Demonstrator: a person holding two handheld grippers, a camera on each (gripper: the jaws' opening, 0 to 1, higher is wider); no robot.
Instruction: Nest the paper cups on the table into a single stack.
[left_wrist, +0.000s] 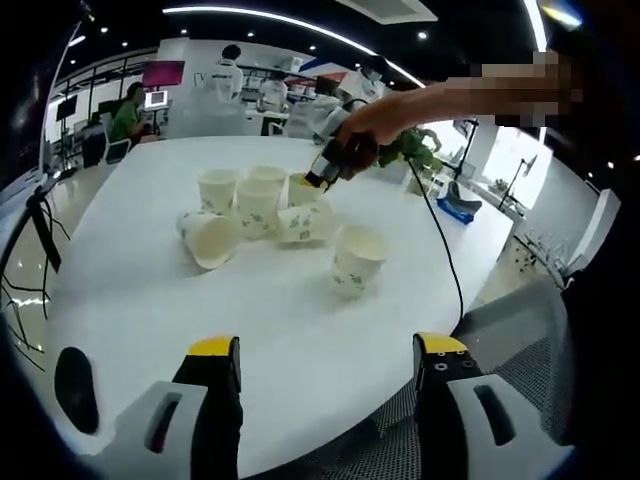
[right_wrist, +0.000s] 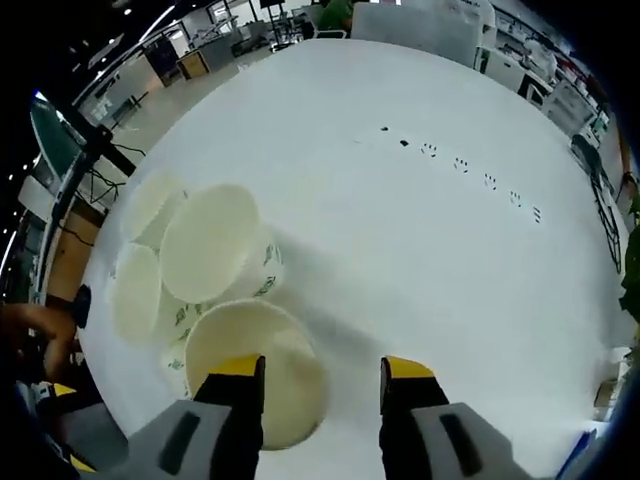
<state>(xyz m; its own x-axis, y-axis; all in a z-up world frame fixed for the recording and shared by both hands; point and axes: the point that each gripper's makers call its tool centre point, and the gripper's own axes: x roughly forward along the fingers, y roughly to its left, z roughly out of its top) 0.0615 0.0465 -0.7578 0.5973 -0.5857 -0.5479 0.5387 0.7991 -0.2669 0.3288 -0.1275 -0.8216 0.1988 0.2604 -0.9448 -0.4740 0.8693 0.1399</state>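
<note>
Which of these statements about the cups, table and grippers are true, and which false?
1. The table is white. True.
2. All the cups are nested in one stack. False: several stand or lie apart.
3. One cup lies on its side. True.
4. The left gripper grips a cup. False: its jaws are open and empty, near the table's edge.
5. The right gripper is open over a cup's rim. True.
</note>
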